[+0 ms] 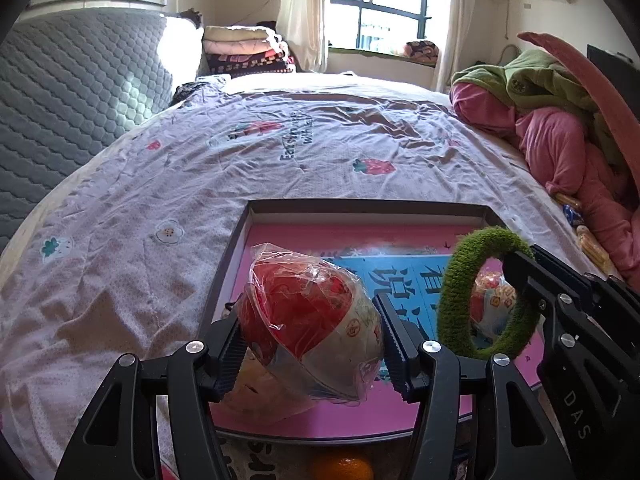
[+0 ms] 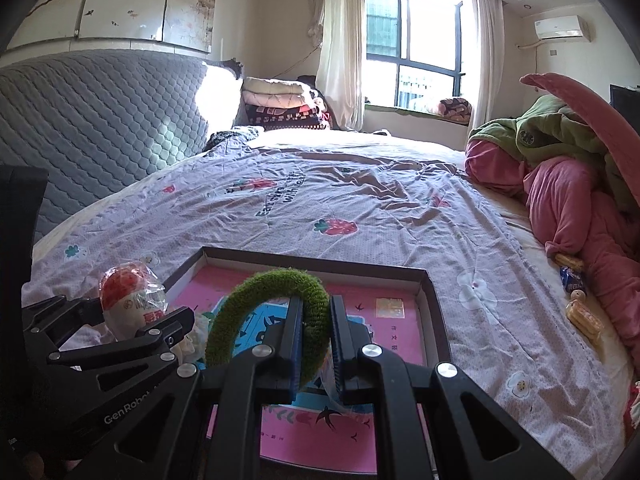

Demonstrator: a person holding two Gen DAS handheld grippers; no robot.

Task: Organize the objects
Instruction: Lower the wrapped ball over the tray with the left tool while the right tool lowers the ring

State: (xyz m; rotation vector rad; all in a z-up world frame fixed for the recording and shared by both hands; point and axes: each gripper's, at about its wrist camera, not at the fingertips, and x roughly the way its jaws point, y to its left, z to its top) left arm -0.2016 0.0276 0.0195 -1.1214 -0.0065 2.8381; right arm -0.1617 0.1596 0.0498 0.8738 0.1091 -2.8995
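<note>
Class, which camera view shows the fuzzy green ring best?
The left wrist view: the green ring shows as a nearly complete loop, held at its right side by the right gripper. In the right wrist view the ring is partly hidden behind that gripper's own fingers.

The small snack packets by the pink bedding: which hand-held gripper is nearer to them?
Right. The right hand-held gripper, holding the green ring, is over the box on the packets' side; the left hand-held gripper is farther off.
</note>
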